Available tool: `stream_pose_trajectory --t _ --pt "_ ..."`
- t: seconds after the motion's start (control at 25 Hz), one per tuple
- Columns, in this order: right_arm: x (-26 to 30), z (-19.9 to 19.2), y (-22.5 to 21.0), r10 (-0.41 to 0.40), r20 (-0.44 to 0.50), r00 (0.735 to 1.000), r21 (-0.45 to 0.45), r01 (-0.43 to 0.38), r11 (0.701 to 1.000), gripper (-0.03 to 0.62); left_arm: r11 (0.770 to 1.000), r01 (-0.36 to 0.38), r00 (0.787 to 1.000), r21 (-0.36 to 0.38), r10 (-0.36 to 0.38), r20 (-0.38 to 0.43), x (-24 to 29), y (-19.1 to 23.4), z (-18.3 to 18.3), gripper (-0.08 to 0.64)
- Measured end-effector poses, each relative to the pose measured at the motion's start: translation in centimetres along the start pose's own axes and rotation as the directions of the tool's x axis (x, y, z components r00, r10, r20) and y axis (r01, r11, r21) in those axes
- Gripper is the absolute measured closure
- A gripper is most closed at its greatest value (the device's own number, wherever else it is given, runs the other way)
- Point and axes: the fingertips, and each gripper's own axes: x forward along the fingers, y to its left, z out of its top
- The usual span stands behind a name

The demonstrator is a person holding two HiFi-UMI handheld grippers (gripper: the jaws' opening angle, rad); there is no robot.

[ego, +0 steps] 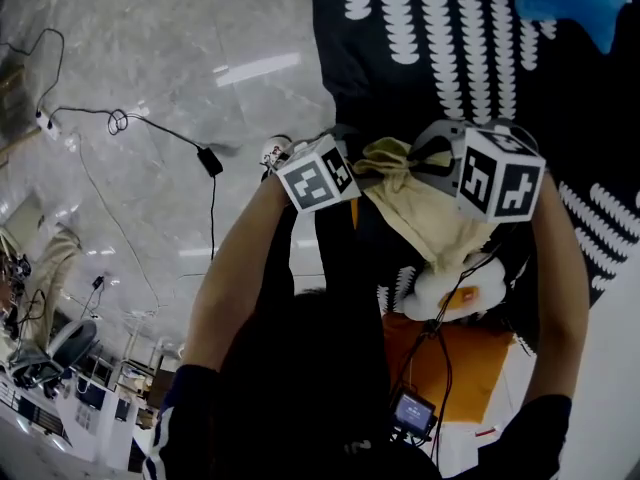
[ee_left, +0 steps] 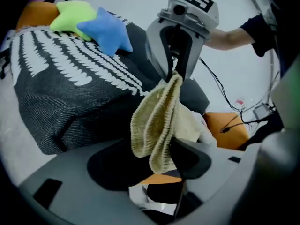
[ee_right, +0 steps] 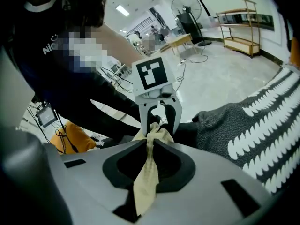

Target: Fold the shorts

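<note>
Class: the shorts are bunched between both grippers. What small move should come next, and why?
Probably close the left gripper on the waistband: its jaws stand apart around it, while the right gripper pinches the shorts, which hang crumpled above the blanket. Two firm grips would let them be spread flat.

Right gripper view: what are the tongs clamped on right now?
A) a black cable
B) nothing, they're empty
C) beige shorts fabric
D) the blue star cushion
C: the right gripper has its tongs shut on a bunched strip of the beige shorts, which runs through between them.
</note>
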Motion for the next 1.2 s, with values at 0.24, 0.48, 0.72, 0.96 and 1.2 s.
stream_pose_trajectory --t 0.24,0.48,0.72,0.96,1.2 --pt "-0.1 -1.8 0.2 -0.039 -0.014 0.999 0.011 0.039 0.999 0.535 0.984 0.168 0.98 0.055 -0.161 -0.119 1.2 -3.0 -0.9 0.45" --pt "-1.2 -0.7 -7.0 -0.202 -0.021 0.979 0.068 0.203 0.977 0.535 0.965 0.102 0.992 -0.241 -0.081 0.095 -3.8 0.2 0.5 0.474" --pt "-3.1 4.6 -14.0 -0.394 -0.029 0.919 -0.014 0.394 0.919 0.535 0.927 -0.15 0.976 -0.345 0.195 0.1 -10.1 8.2 0.5 0.472" --pt "-6.3 4.6 -11.9 -0.419 0.053 0.906 0.039 0.417 0.908 0.534 0.964 -0.137 0.988 -0.227 0.15 0.041 -11.8 6.5 3.4 0.472" --pt "-7.7 2.7 -4.0 -0.361 0.079 0.929 0.032 0.359 0.933 0.531 0.981 -0.14 0.988 -0.135 0.148 0.054 -11.3 -0.6 5.1 0.472"
